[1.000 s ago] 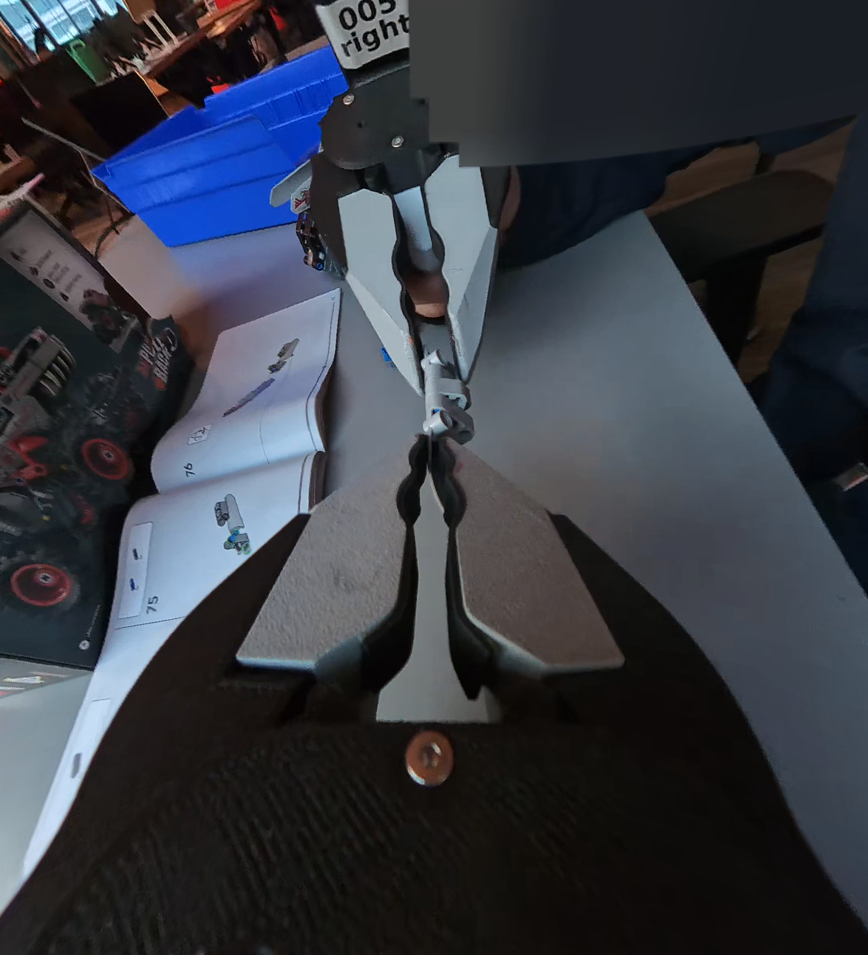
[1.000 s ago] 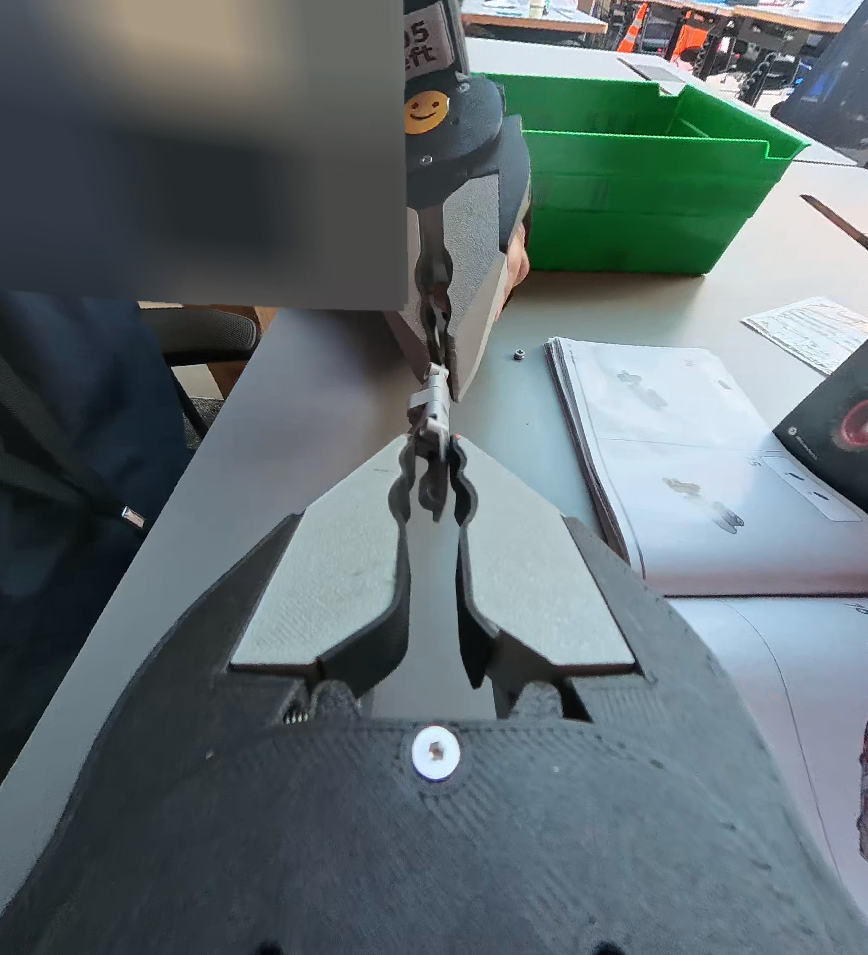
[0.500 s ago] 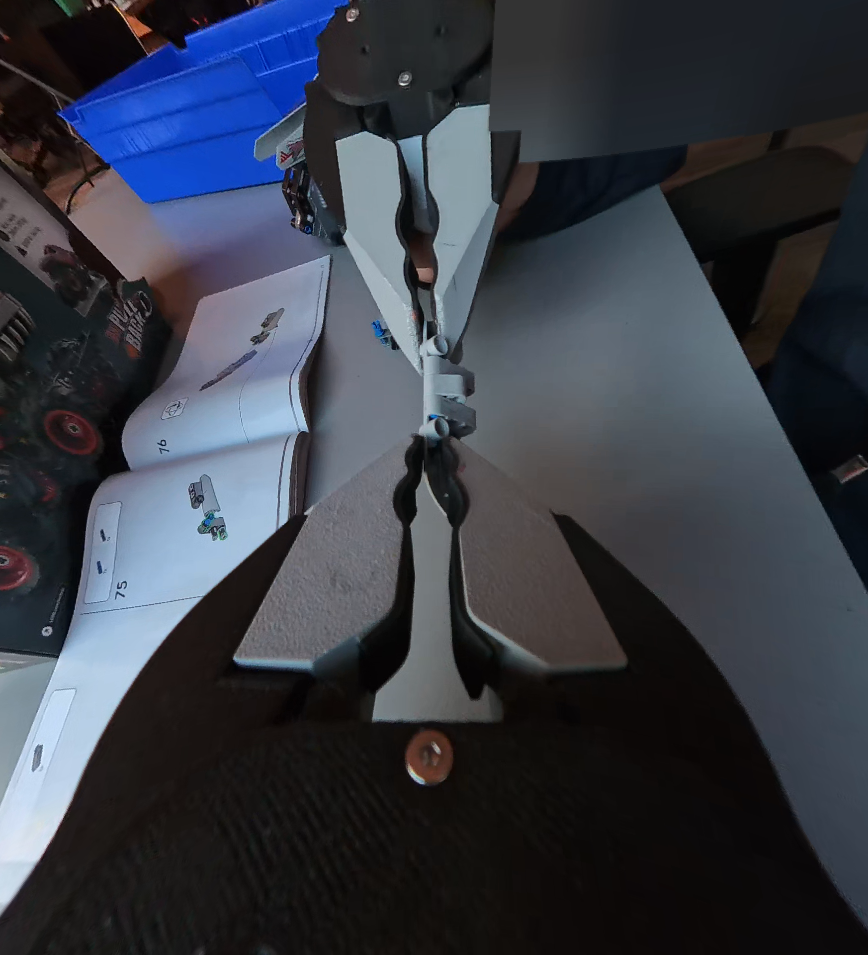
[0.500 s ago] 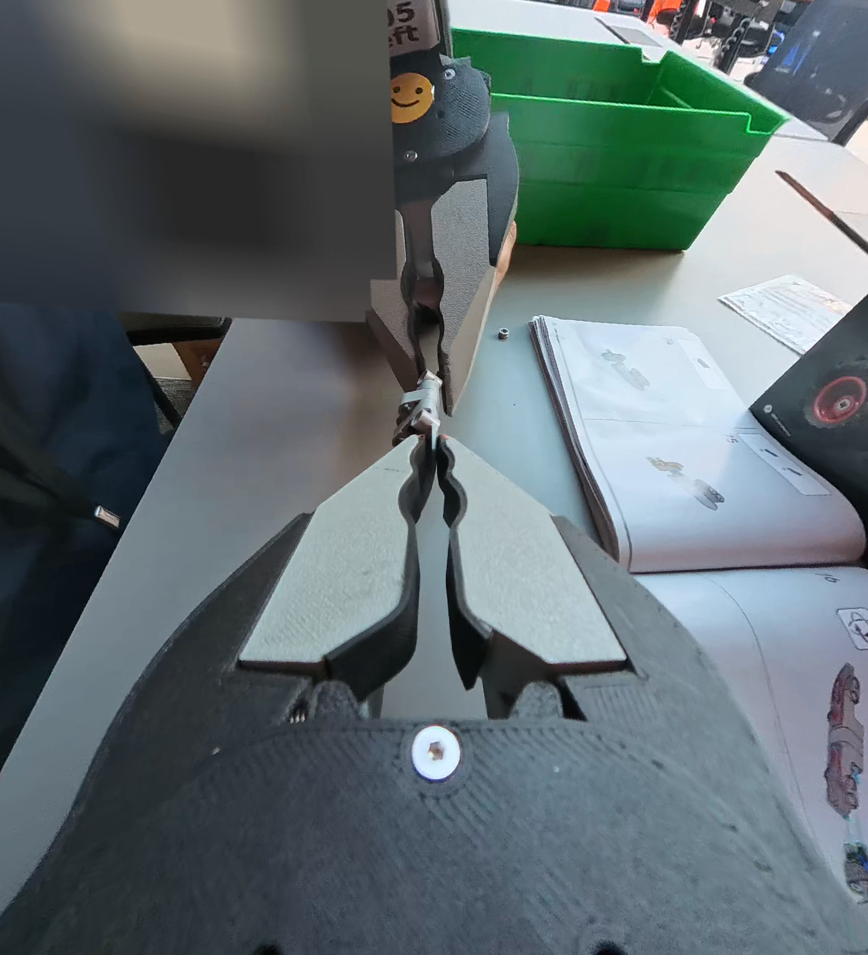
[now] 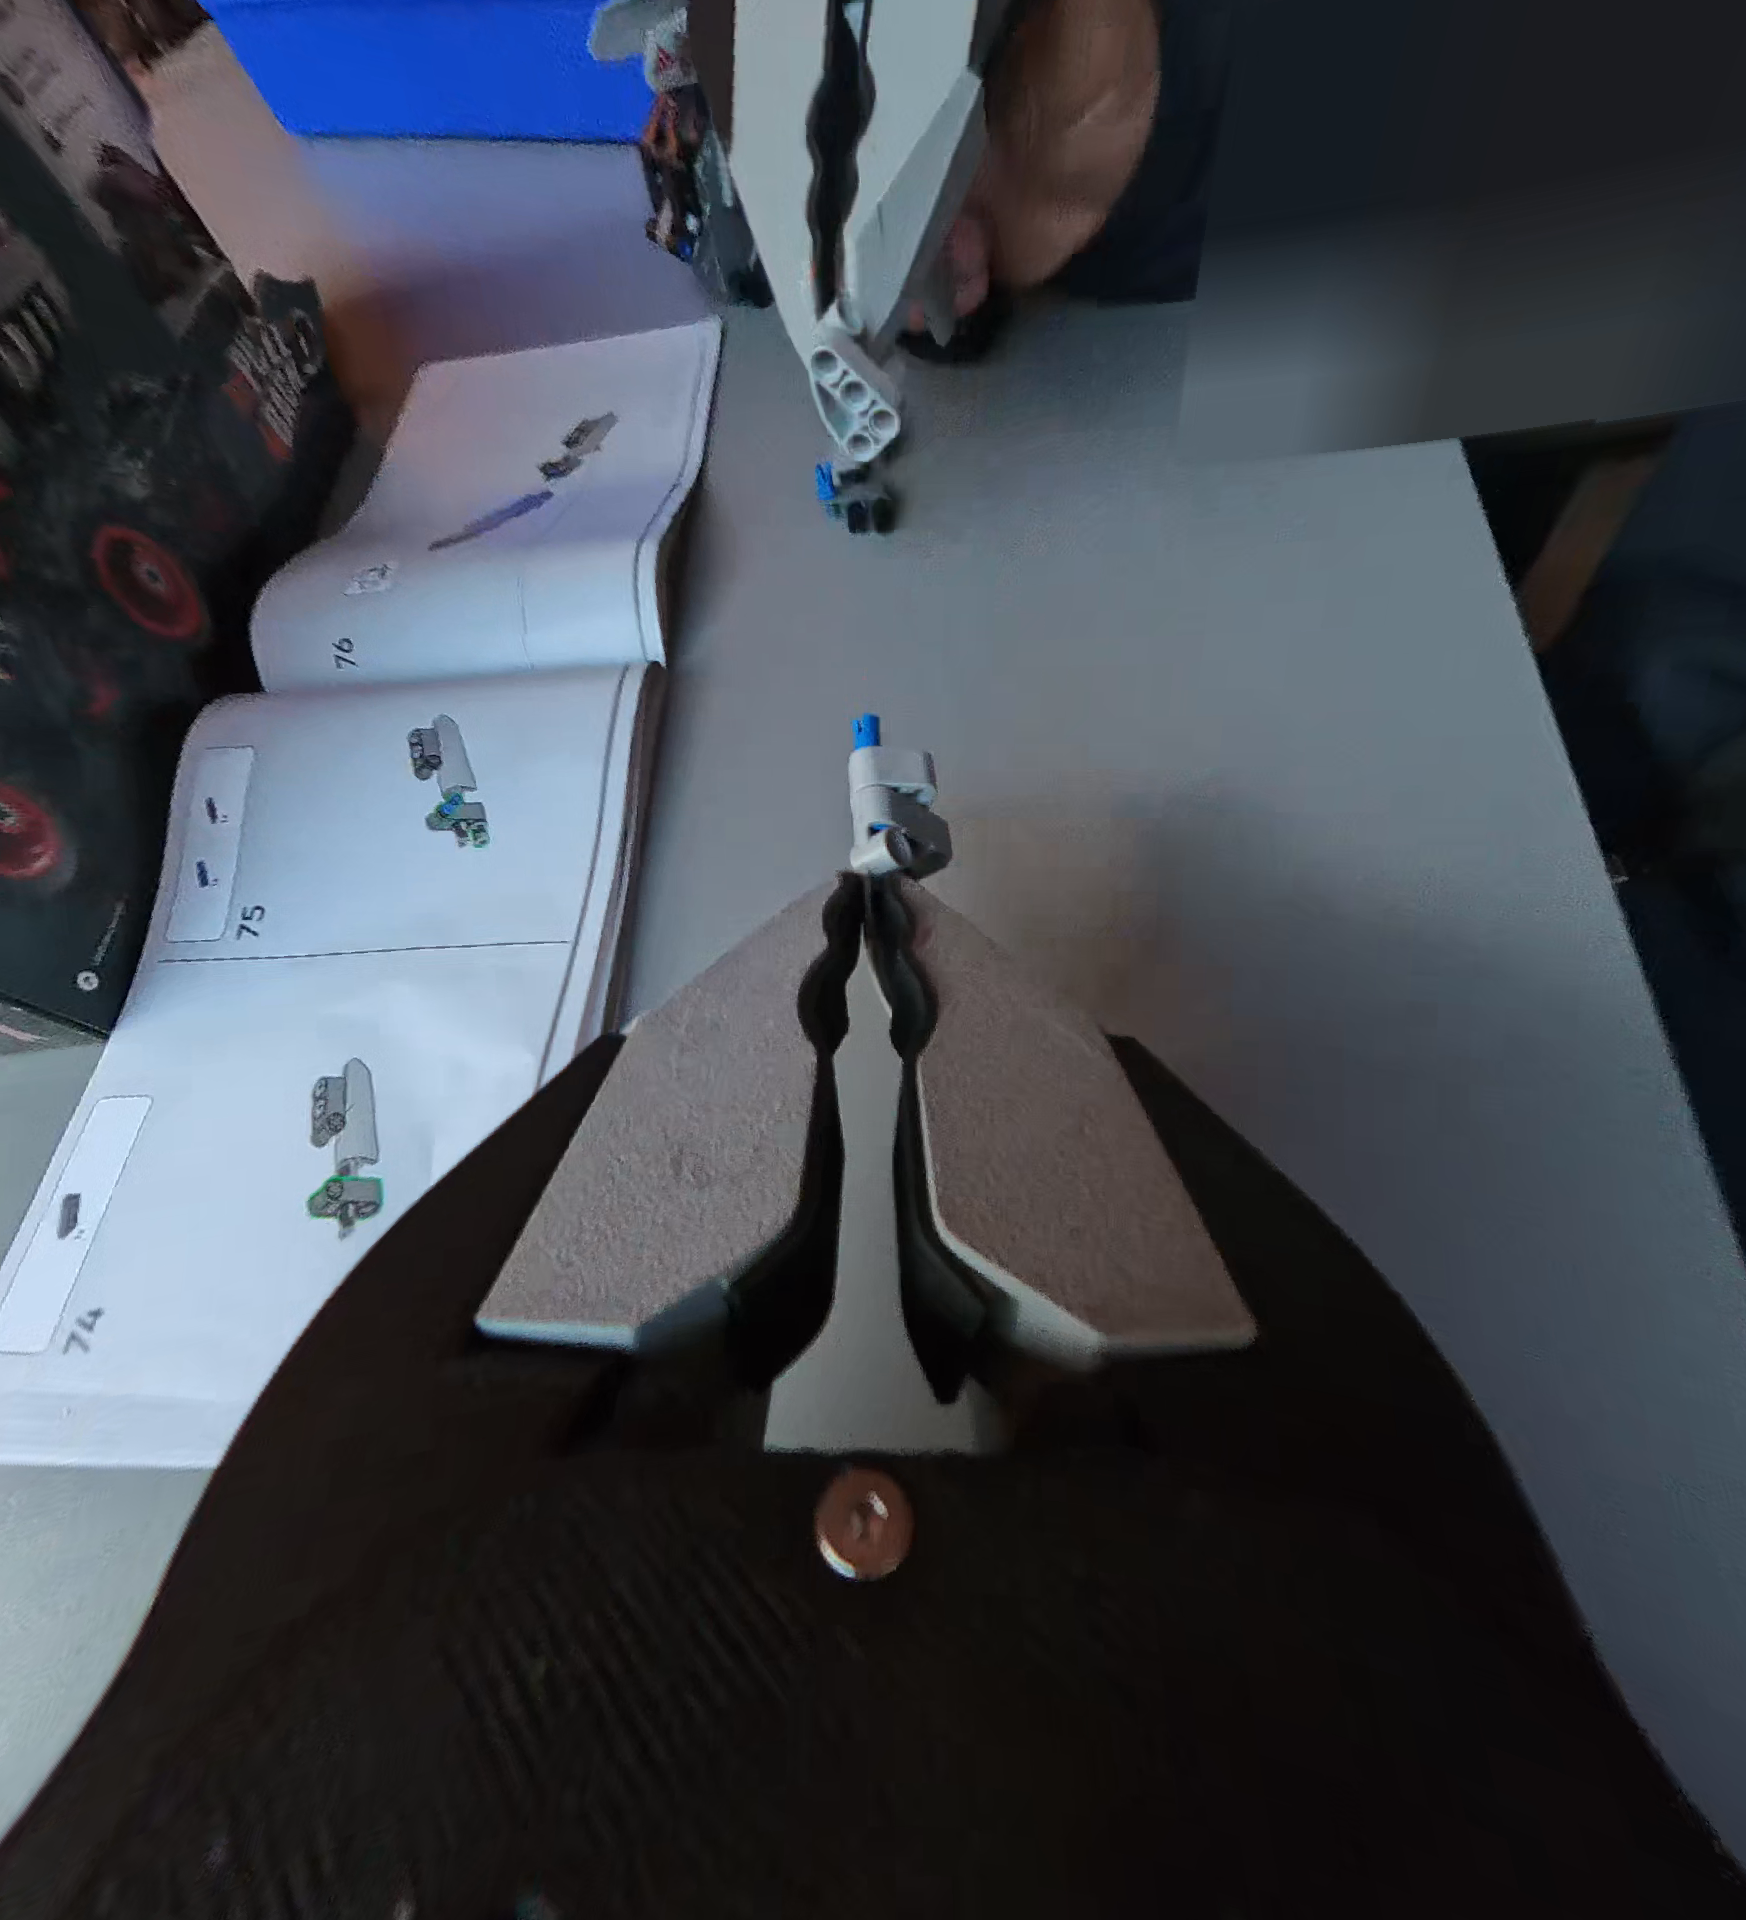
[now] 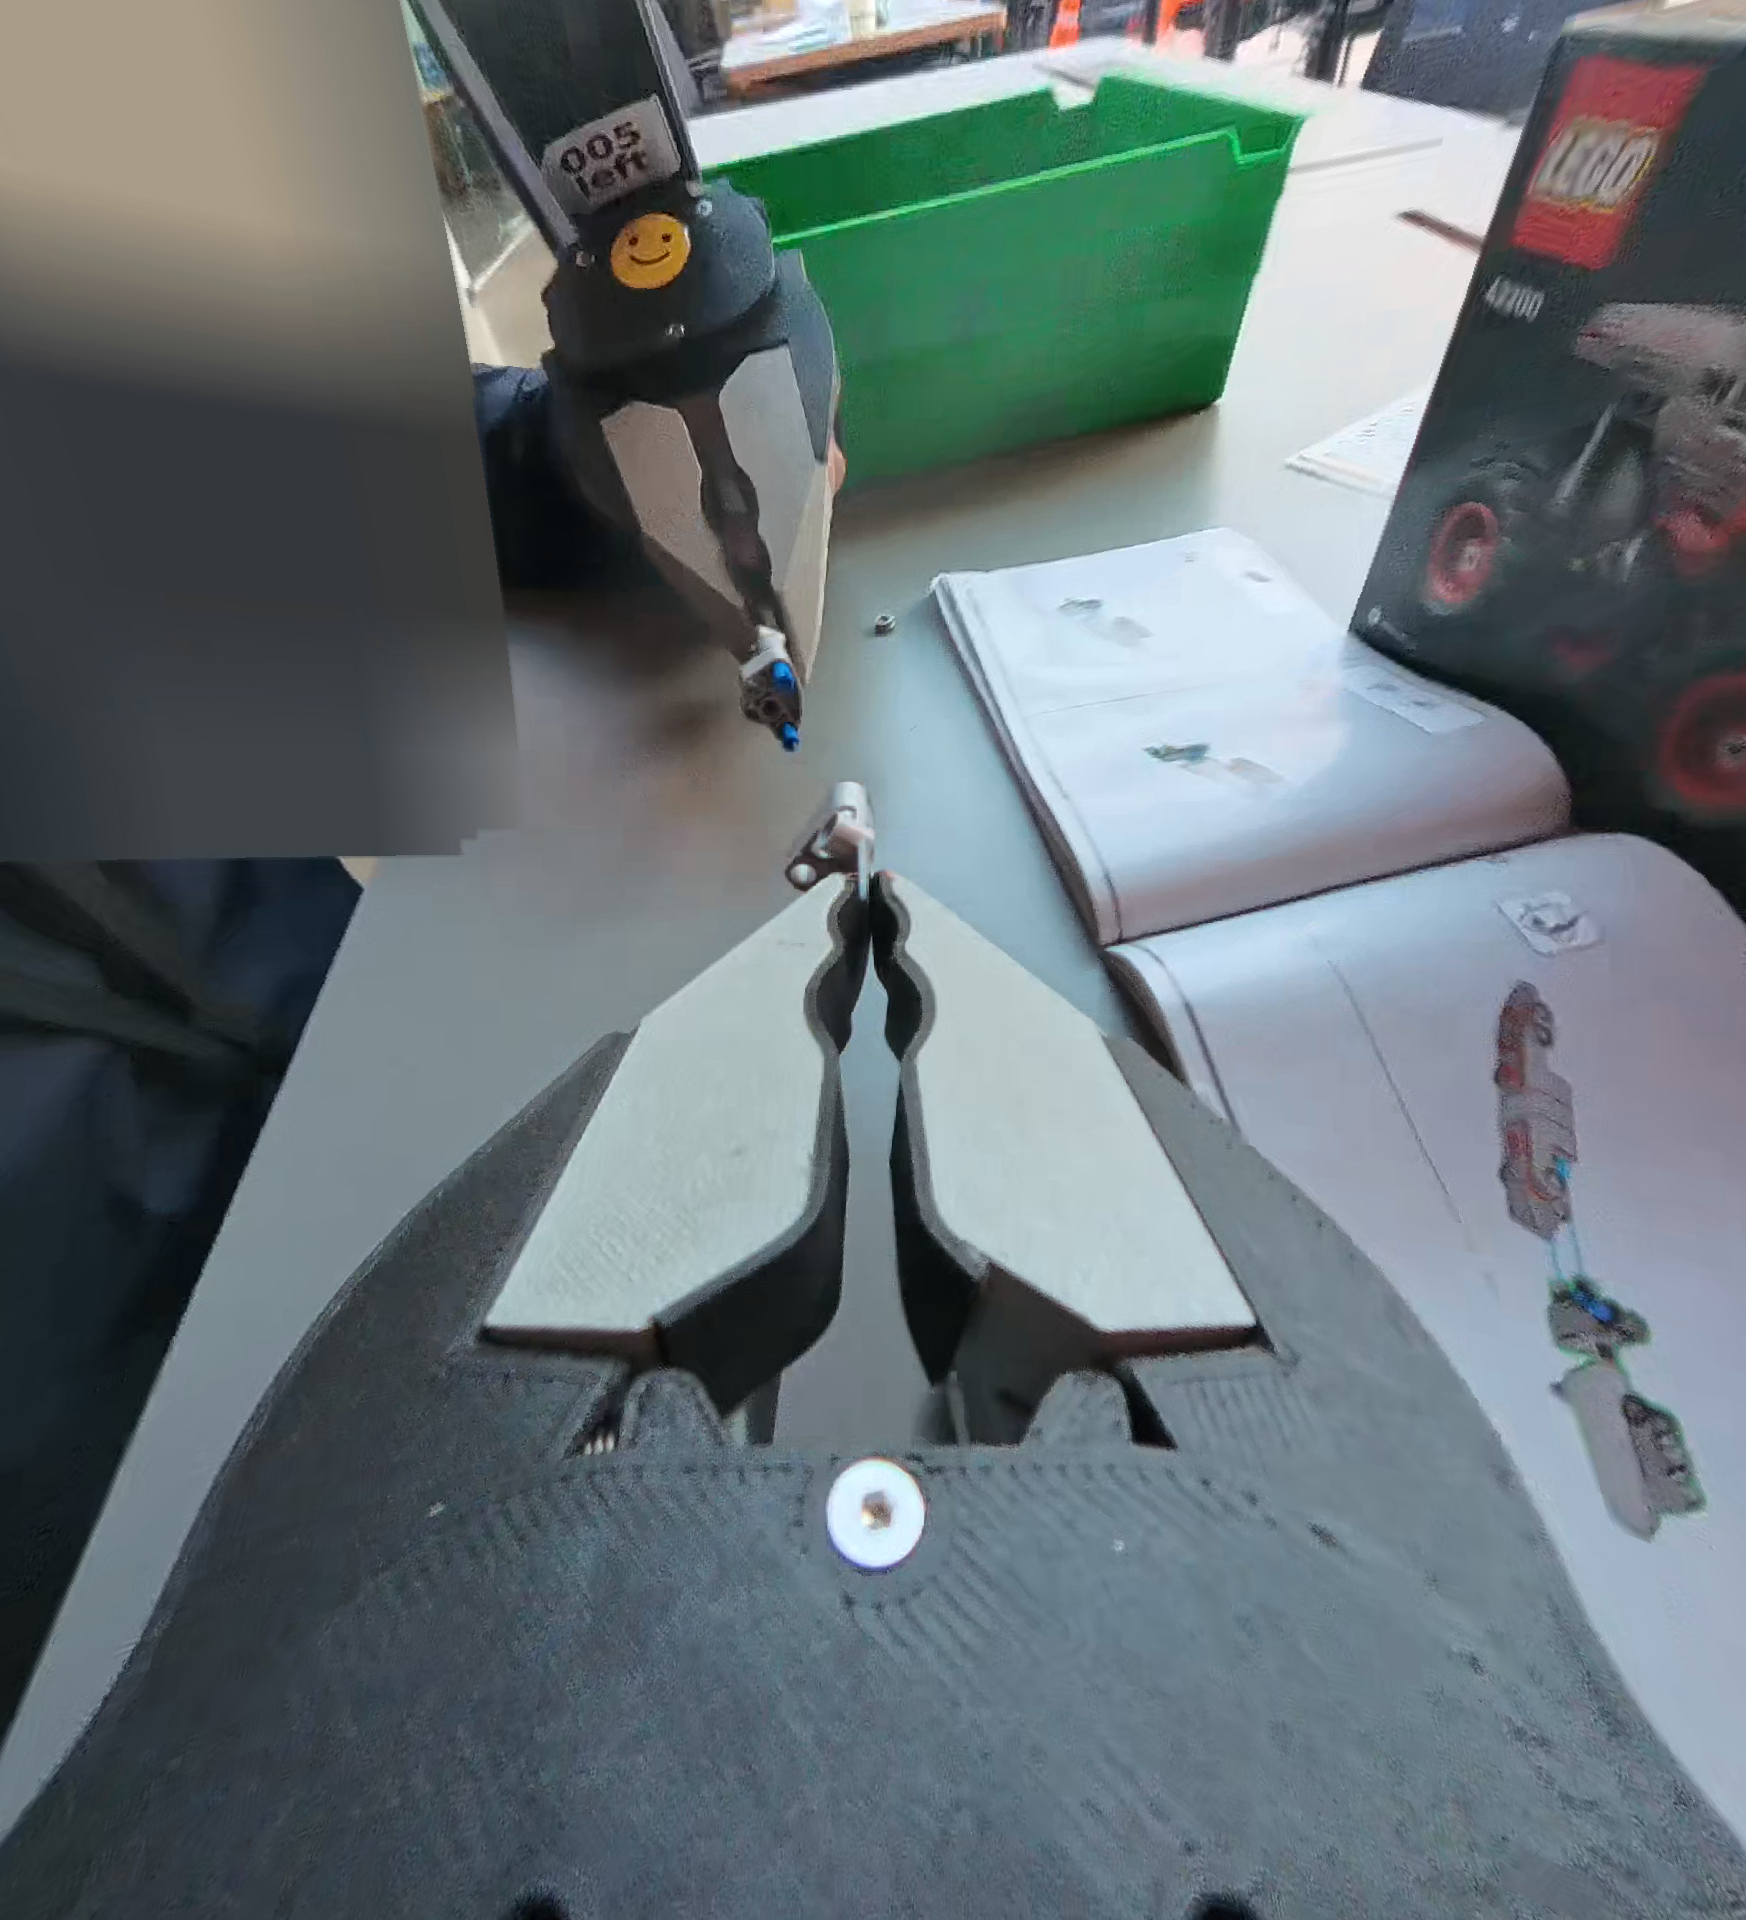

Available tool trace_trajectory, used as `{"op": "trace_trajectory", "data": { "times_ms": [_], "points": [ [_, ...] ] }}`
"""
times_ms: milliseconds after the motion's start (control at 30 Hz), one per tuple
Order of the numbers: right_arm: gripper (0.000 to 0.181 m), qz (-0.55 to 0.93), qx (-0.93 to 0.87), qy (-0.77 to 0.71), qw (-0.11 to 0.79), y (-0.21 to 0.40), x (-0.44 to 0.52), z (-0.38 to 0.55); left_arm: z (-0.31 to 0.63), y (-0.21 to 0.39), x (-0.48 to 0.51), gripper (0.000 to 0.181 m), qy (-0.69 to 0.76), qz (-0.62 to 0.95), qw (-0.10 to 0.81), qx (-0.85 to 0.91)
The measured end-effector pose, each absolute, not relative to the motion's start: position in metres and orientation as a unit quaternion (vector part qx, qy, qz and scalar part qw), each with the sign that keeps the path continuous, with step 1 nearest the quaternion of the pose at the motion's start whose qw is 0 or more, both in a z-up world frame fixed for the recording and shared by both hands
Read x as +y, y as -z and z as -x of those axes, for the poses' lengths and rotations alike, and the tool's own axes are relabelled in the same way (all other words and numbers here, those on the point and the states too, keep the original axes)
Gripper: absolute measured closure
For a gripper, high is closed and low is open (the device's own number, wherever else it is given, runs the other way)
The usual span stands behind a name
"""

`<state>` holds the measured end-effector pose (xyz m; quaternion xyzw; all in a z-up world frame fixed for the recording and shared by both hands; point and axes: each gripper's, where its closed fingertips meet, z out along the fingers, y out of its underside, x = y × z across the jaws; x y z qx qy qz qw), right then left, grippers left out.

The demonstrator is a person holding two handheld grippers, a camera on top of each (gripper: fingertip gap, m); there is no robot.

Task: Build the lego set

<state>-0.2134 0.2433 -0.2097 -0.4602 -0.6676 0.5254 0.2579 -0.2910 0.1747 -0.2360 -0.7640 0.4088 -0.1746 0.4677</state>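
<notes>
The left gripper (image 5: 874, 883) is pinched nearly closed on a small grey connector assembly (image 5: 890, 805) with a blue pin poking out of its far end; it grips the piece by its near end, and the piece juts forward above the grey surface (image 5: 1212, 727), just to the right of the open instruction booklet (image 5: 412, 852). The right gripper (image 6: 869, 883) is likewise squeezed almost shut – its tips hold the edge of a pale grey angled beam with round holes (image 6: 833, 836), which sticks out to the left of the tips. The two held pieces are apart, with a clear gap of bare surface between them in both views.

In the left wrist view the right gripper (image 5: 853, 312) comes down from the top, beyond the booklet's far page, the holed beam (image 5: 853, 400) at its tips. Just below that beam, a few small blue and black pins (image 5: 853, 499) lie on the surface. In the right wrist view the left gripper (image 6: 775, 665) points down toward the camera with the grey and blue assembly (image 6: 773, 696) at its tips, left of the booklet (image 6: 1212, 727). A tiny grey part (image 6: 884, 623) sits on the surface just off the booklet's far left corner. Behind the booklet stands a green bin (image 6: 1035, 312), and at its right side the dark set box (image 6: 1627, 468) showing a red-wheeled truck – a blue bin (image 5: 412, 83) lies beyond the booklet in the left wrist view
</notes>
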Motion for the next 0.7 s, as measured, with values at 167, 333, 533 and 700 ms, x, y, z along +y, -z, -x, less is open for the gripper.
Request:
{"op": "trace_trajectory", "data": {
  "times_ms": [167, 333, 533, 700],
  "points": [
    [0.181, 0.425, -0.733, -0.45, 0.283, 0.227, 0.226, 0.225, 0.283, 0.23, 0.178, 0.181, 0.204, 0.755, 0.472, 0.407],
    [0.18, 0.414, -0.768, -0.4, 0.279, 0.243, 0.216, 0.229, 0.28, 0.218, 0.179, 0.181, 0.281, 0.753, 0.471, 0.363],
    [0.17, 0.422, -0.762, -0.398, 0.287, 0.241, 0.216, 0.234, 0.28, 0.208, 0.179, 0.181, 0.308, 0.738, 0.489, 0.349],
    [0.165, 0.411, -0.744, -0.43, 0.303, 0.221, 0.205, 0.239, 0.272, 0.202, 0.175, 0.181, 0.303, 0.713, 0.51, 0.374]
  ]
}}
